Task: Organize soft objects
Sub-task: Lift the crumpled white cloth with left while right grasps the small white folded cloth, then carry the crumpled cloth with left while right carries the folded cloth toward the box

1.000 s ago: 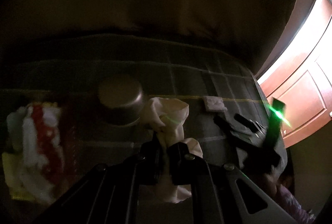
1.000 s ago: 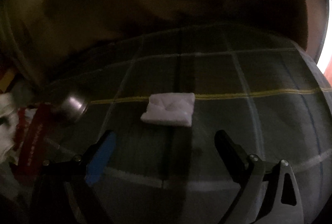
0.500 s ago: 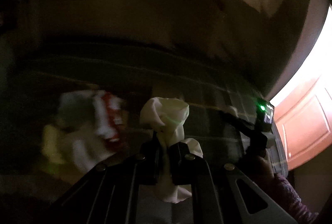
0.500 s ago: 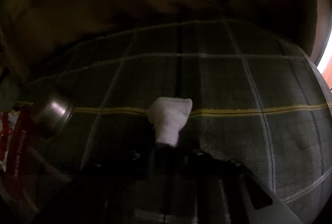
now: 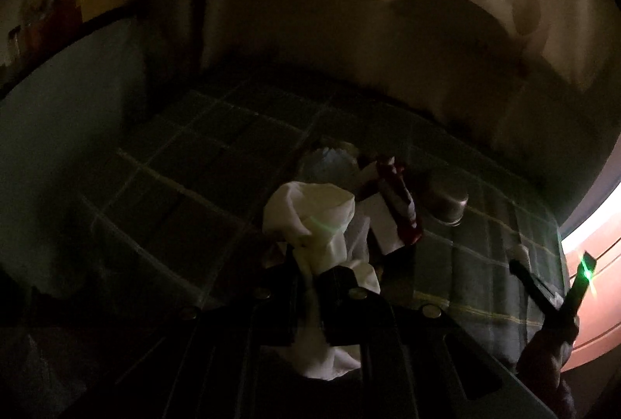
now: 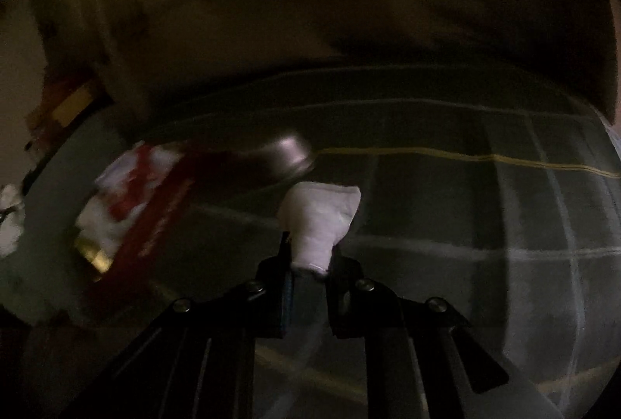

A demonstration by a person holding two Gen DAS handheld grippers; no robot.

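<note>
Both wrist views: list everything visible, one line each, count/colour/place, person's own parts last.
Checked cloth: one, dark green with pale and yellow lines, covers the surface.
Metal bowl: one, silver, upside down on the cloth.
Pile of soft items: one heap, white and red, beside the bowl.
Cream cloth: one, bunched in the left tool.
White folded cloth: one, pinched in the right tool.
Wooden door: one, reddish, far right.
Left tool: black, shut on the cream cloth.
Right tool: black, shut on the white folded cloth.
</note>
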